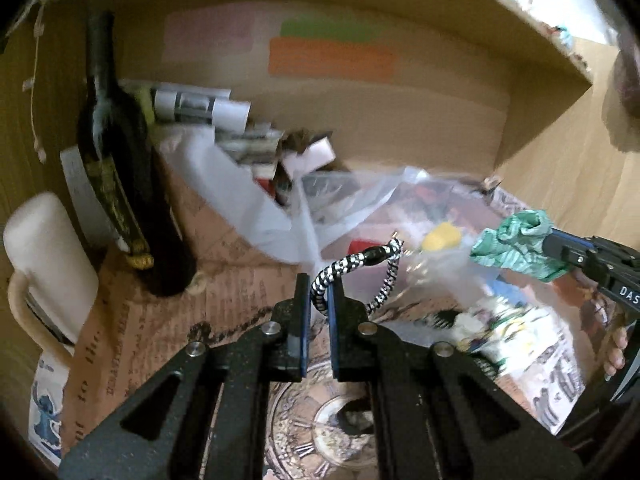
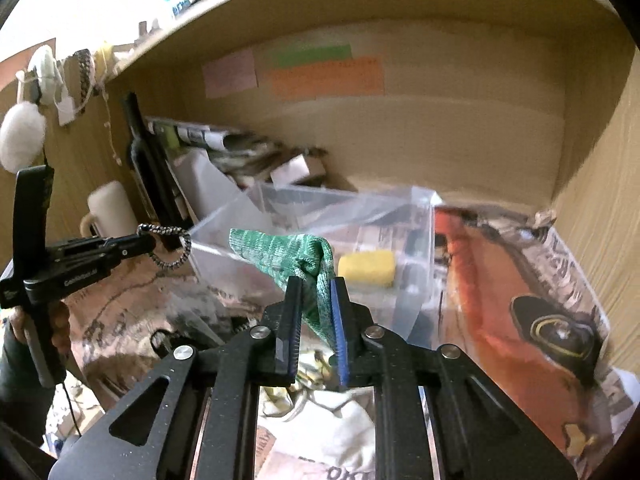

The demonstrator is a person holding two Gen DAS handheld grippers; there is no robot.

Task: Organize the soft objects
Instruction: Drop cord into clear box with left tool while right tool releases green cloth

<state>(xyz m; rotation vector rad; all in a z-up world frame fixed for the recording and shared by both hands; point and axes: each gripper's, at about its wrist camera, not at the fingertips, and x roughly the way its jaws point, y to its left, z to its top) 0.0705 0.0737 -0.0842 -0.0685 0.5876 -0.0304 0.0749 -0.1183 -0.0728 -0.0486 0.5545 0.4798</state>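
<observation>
My left gripper (image 1: 319,280) is shut on a black-and-white braided cord (image 1: 356,266) whose loop hangs to the right of the fingers; it also shows in the right wrist view (image 2: 170,246). My right gripper (image 2: 316,282) is shut on a green knitted cloth (image 2: 280,250), held above a clear plastic bag (image 2: 320,216). A yellow sponge (image 2: 366,266) lies inside the bag. In the left wrist view the green cloth (image 1: 514,242) hangs from the right gripper (image 1: 554,242) over the bag (image 1: 440,264).
I am inside a wooden shelf lined with newspaper (image 1: 168,312). A dark wine bottle (image 1: 120,168) and a cream mug (image 1: 48,248) stand at left. Rolled papers (image 1: 200,106) lie at the back. A white cloth (image 2: 332,420) lies under my right gripper.
</observation>
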